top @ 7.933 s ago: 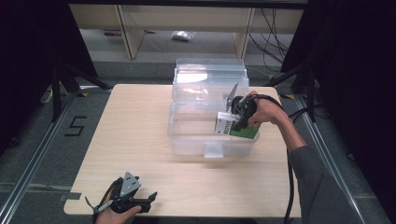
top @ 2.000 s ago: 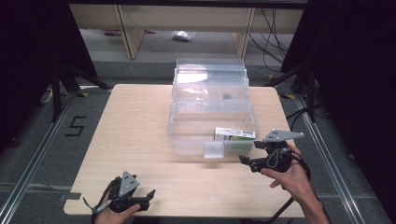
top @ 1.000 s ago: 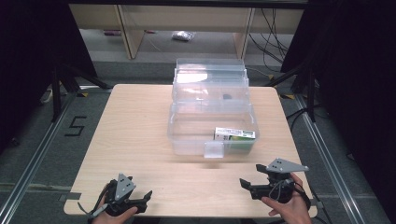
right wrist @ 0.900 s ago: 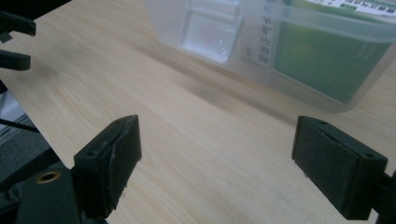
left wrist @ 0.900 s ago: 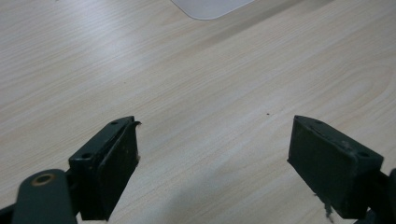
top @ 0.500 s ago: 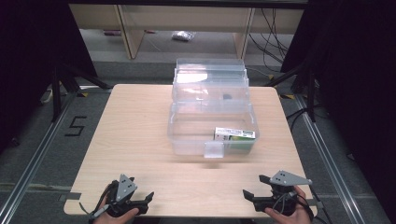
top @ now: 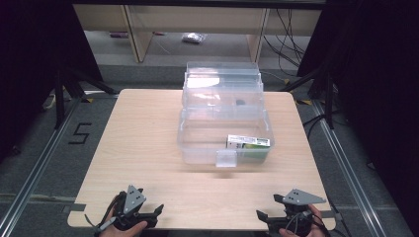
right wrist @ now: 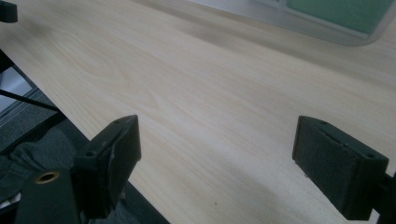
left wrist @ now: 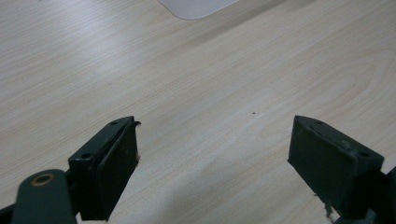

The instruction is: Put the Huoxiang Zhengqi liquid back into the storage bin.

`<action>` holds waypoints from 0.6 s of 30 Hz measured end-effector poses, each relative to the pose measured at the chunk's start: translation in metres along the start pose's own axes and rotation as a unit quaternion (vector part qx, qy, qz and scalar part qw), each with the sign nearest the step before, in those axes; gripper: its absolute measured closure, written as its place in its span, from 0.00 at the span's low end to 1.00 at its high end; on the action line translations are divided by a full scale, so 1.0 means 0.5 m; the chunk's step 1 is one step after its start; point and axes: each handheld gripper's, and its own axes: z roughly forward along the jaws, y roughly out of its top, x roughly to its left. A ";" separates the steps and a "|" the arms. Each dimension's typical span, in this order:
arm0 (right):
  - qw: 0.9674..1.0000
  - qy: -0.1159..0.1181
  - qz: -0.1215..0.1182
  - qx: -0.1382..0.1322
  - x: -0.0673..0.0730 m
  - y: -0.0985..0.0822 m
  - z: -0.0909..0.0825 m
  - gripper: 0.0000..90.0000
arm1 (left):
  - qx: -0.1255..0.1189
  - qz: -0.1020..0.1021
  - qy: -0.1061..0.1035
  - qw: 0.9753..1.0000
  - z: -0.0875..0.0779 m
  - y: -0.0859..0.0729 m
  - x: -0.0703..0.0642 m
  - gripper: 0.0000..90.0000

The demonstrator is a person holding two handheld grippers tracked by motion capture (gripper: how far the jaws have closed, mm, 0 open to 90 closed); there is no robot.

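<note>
The clear plastic box [top: 225,126] stood open on the tabletop [top: 143,143], somewhat right of its middle and toward the far edge, with its lid tipped up behind it. Inside the box, against its near right corner, lay a green and white carton [top: 248,143]; a small dark thing sat farther back in the box, too small to make out. Well nearer than the box, at the tabletop's near edge, the left gripper [top: 157,210] rested off the box's near left side, held by a hand [top: 126,228]. The right gripper [top: 261,216] rested off its near right side, well apart from the left one. In the left gripper view the jaws stood wide apart over bare wood, holding nothing, with a corner of the box [left wrist: 198,5] at the top. The right gripper view showed its jaws likewise spread wide and empty, the carton [right wrist: 345,11] beyond them behind the box wall.
</note>
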 end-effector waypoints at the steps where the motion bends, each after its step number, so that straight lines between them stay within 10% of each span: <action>1: 1.000 -0.017 -0.007 0.000 0.000 -0.001 0.000 0.18 | 0.002 -0.002 -0.001 1.000 0.001 0.000 0.000 0.17; 18: 1.000 -0.012 0.010 0.016 -0.018 -0.010 0.022 0.18 | 0.002 0.000 -0.032 0.999 0.015 0.001 0.001 0.17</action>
